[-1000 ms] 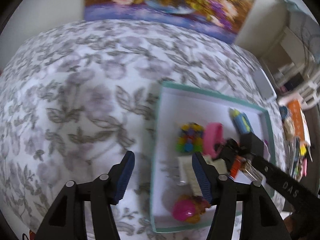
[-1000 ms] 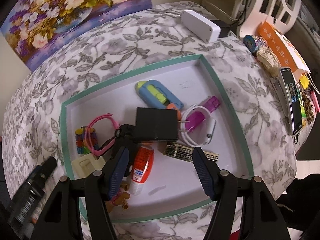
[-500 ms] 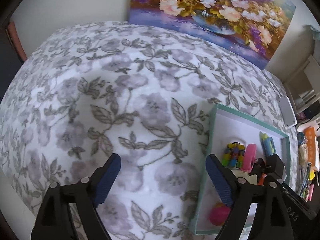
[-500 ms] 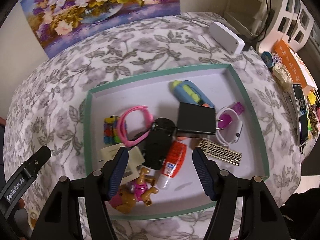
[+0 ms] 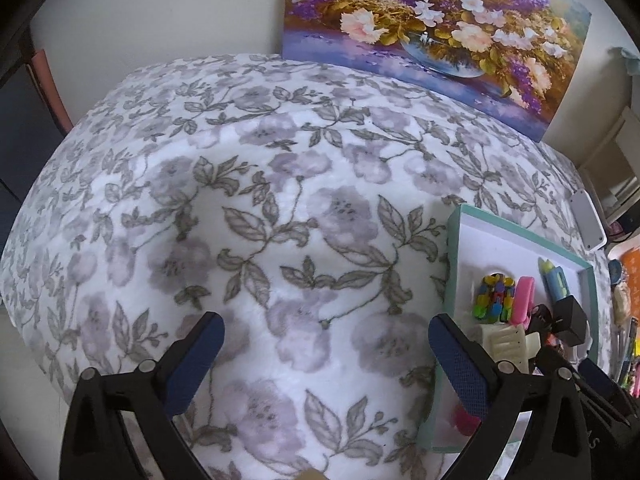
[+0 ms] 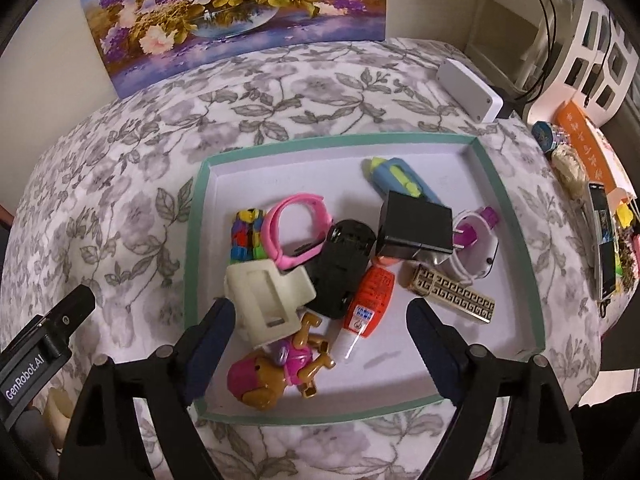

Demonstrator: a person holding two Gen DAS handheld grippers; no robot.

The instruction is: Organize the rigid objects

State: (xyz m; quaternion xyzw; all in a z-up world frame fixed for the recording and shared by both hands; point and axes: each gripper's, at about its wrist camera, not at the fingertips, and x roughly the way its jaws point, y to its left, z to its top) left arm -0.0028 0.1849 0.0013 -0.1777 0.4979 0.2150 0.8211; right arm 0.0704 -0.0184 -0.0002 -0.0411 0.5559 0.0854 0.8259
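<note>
A teal-rimmed white tray lies on the floral cloth and holds several small things: a black charger, a black toy car, a cream plastic clip, a pink band, an orange glue bottle, a toy dog figure, a blue-yellow cutter. My right gripper hangs open above the tray's near side, holding nothing. My left gripper is open over bare cloth left of the tray.
A flower painting leans on the wall behind. A white box sits past the tray's far corner. A phone and cluttered items lie at the right edge. White shelving stands far right.
My left gripper has drawn away to the left, off the tray and over bare cloth. My right gripper has pulled back, so more of the tray shows, and the tray's items shifted.
</note>
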